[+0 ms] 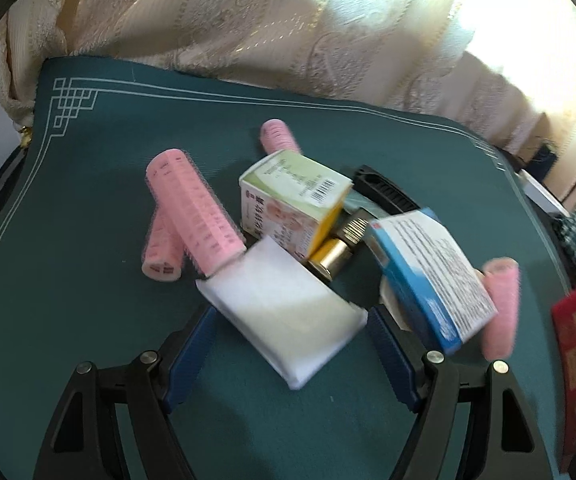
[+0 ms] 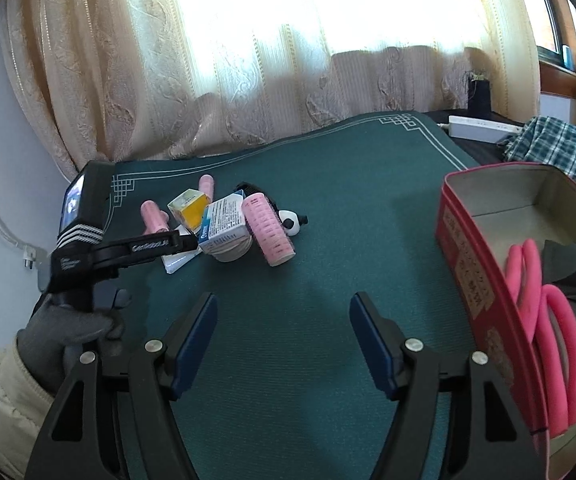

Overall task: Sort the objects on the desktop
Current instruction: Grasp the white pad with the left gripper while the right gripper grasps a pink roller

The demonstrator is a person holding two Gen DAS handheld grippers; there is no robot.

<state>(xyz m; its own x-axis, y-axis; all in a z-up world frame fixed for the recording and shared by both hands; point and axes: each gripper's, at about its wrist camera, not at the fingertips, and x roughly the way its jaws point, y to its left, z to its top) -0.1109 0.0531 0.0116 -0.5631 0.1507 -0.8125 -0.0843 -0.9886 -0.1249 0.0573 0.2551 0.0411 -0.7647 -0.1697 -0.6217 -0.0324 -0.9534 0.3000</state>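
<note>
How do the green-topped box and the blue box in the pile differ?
The green-topped box is squat and near cube-shaped, with a yellow side and a barcode on top; the blue box is flat and long, its white face covered in fine print. The green-topped box stands higher; the blue box lies tilted on the pile. Both are printed cardboard packs.

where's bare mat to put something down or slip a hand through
Free: the wide stretch of green mat between the clutter pile and the red tin, running back to the curtain; also the mat's far left corner behind the pink rollers. Crowded: rollers, the green-yellow box, blue box and white pad touch or overlap.
</note>
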